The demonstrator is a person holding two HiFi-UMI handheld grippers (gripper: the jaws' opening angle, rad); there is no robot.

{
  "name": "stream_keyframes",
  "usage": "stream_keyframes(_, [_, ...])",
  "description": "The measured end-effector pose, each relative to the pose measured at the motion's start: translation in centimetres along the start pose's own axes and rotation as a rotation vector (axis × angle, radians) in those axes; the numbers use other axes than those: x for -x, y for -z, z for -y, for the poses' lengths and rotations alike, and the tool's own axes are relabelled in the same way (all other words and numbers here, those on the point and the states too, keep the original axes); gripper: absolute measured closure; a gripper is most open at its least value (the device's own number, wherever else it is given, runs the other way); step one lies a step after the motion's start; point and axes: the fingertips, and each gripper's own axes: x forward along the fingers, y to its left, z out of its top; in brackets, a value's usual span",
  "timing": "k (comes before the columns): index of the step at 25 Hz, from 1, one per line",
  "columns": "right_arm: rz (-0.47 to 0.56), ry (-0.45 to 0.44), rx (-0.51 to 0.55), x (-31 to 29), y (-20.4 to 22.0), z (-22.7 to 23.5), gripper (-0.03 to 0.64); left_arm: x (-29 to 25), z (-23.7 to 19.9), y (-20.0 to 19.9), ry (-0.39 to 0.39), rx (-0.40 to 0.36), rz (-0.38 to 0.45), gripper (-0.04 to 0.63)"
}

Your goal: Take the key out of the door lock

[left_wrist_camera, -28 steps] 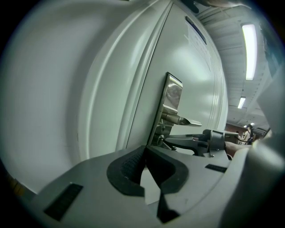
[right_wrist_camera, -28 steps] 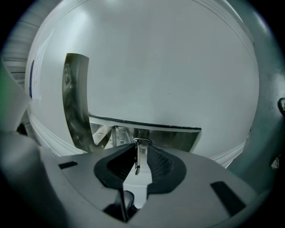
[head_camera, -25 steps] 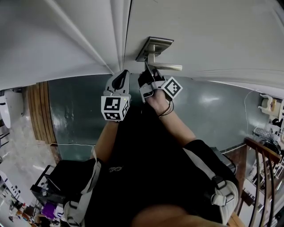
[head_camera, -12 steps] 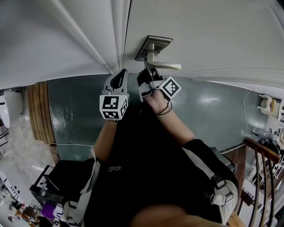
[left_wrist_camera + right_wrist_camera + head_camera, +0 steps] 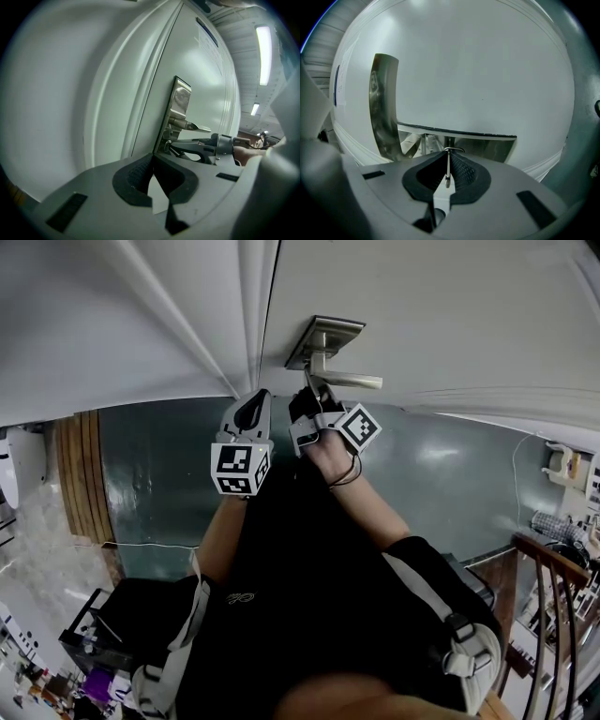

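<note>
Item: key, sitting in the door lock under the lever handle | right gripper: jaws having just been closing, now clamping the key's flat head | left gripper: hanging just beside, jaws pressing together, holding nothing.

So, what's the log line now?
right gripper: just closed on thin silver metal key | key: in silver door lock | left gripper: shut, empty

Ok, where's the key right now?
In the right gripper view, the key is pinched between the right gripper's jaws, which have just closed on it, below the door handle.
</note>
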Motion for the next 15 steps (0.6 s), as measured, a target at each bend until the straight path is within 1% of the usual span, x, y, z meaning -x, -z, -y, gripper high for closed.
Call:
stream_keyframes(5, [0.006, 0.015, 0.010, 0.28, -0.09, 0.08, 0.588, -0.17, 0.12, -0.22, 0.002, 0.003, 0.001, 0.572])
stream_keyframes(12, [0.037, -0.022, -0.061, 0.37, 0.09, -0.43, 0.588, -0.30, 0.09, -0.43, 0.006, 0.006, -0.003, 0.572])
stream_keyframes(15, [0.030, -0.027, -0.063, 0.59, 0.21, -0.39, 0.588, -0.48, -0.23, -0.40, 0.002, 0.007, -0.006, 0.571])
